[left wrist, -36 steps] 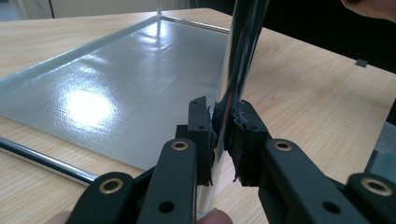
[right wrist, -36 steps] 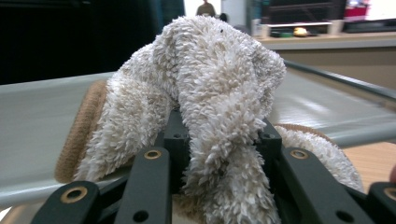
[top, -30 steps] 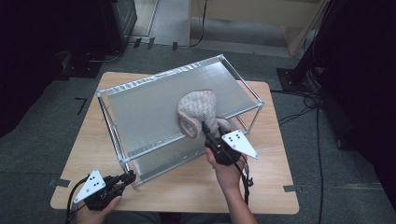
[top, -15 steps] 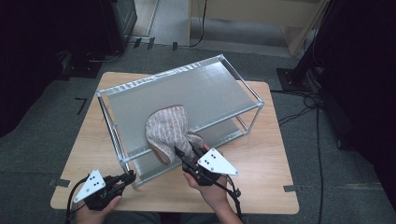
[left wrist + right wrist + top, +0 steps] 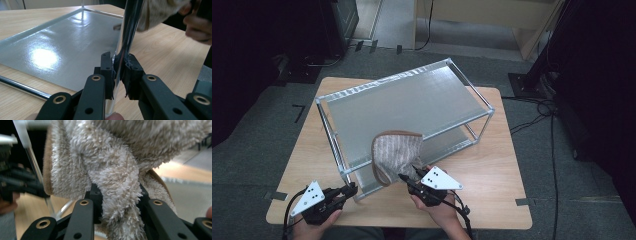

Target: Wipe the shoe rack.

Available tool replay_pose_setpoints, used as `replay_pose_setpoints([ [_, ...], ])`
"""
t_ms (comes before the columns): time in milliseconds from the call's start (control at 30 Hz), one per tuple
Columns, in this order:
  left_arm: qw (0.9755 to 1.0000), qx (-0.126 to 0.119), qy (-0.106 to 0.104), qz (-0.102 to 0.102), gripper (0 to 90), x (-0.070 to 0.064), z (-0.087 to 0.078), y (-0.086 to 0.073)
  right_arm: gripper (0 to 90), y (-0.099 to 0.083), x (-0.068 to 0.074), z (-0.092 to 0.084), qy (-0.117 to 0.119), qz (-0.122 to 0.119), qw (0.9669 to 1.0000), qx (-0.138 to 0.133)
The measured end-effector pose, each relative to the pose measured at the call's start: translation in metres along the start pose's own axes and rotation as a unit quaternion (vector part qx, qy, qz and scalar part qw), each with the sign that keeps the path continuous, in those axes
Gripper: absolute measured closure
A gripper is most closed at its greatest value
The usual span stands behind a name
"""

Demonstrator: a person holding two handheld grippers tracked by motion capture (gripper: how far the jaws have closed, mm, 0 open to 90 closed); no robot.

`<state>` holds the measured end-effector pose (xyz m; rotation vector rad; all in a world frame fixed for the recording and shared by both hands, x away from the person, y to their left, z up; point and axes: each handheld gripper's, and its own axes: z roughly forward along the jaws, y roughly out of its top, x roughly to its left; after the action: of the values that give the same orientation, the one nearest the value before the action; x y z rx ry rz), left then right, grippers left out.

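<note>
A fuzzy beige cloth (image 5: 396, 155) with a brown edge hangs over the front edge of the rack's (image 5: 412, 102) top shelf, pinched in the right gripper (image 5: 408, 176). The left gripper (image 5: 352, 188) is clamped on the rack's near-left post (image 5: 126, 37). The rack stands on a wooden table (image 5: 497, 155).

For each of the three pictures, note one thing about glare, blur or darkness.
High view: the floor around the table falls into deep shadow at both sides. Left gripper view: a bright glare patch sits on the lower shelf, and the cloth is blurred. Right gripper view: the cloth's pile is sharp, the background soft.
</note>
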<state>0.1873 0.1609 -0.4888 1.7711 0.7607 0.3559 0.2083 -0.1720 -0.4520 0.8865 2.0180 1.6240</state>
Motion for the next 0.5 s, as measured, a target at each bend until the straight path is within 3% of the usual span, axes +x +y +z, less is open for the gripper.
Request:
replay_pose_setpoints([
  [167, 1.0, 0.001, -0.005, 0.001, 79.7, -0.001, 0.001, 0.0, 70.1, -0.024, 0.001, 0.017, 0.004, -0.009, 0.9967, 0.081],
  [267, 1.0, 0.002, -0.007, 0.004, 79.8, -0.002, 0.002, 0.0, 70.0, -0.037, 0.008, 0.032, 0.001, -0.009, 0.9914, 0.13],
  [333, 1.0, 0.001, -0.009, 0.003, 79.7, -0.002, 0.002, 0.0, 69.7, -0.041, 0.012, 0.039, 0.01, -0.009, 0.9892, 0.146],
  [500, 0.9999, 0.0, -0.01, 0.003, 79.7, -0.001, 0.002, 0.0, 68.8, -0.049, 0.022, 0.055, 0.026, -0.013, 0.9874, 0.156],
])
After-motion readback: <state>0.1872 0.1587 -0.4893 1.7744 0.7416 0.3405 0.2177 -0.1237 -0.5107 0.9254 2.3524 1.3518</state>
